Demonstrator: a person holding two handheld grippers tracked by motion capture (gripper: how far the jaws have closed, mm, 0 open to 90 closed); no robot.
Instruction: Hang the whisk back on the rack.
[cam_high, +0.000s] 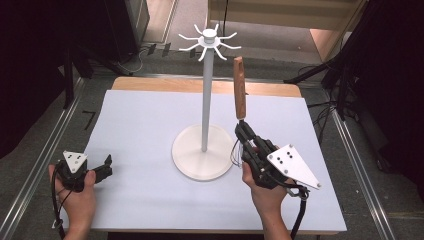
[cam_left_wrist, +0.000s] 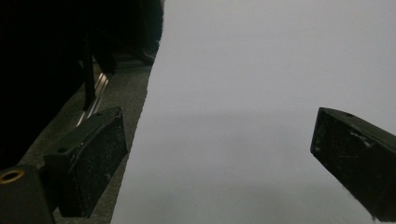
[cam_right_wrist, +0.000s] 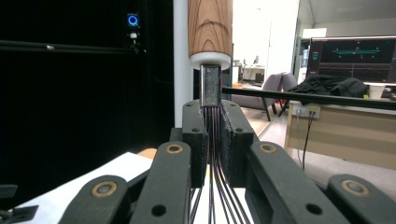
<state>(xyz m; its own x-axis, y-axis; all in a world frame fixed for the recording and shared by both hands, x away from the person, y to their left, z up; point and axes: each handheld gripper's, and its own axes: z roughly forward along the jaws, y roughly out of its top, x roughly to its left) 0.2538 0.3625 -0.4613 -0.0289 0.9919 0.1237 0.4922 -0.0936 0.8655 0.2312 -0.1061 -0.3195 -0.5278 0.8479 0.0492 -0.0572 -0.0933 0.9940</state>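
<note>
Standing upright near the middle of the white table surface (cam_high: 150, 125), a white rack (cam_high: 204, 100) rises from a round base (cam_high: 202, 152) to a head of curved hooks (cam_high: 209, 41) that radiate from the top of its pole. The right gripper (cam_high: 243, 131) sits just right of the base, held in the person's right hand (cam_high: 265, 192) at the near right of the table, with its grey three-cornered plate (cam_high: 292, 166) facing up. Its jaws are clamped on the thin wires of a whisk-like utensil (cam_high: 239, 87), and the wooden handle (cam_high: 239, 85) points up and away, just right of the pole and below the level of the hooks. In the right gripper view, the jaws press against a bundle of dark wires (cam_right_wrist: 215, 154) that run down between them, a metal ferrule (cam_right_wrist: 211, 85) stands directly above the jaws, and the wood-grain handle (cam_right_wrist: 210, 25) continues upward out of the top edge. The utensil touches neither the rack nor the table. The left gripper (cam_high: 102, 167) rests at the near left of the table in the person's left hand (cam_high: 77, 192), well apart from the rack. In the left gripper view, its two jaws stand wide apart over the white surface with nothing between them, close to the table's left edge (cam_left_wrist: 140, 135).
</note>
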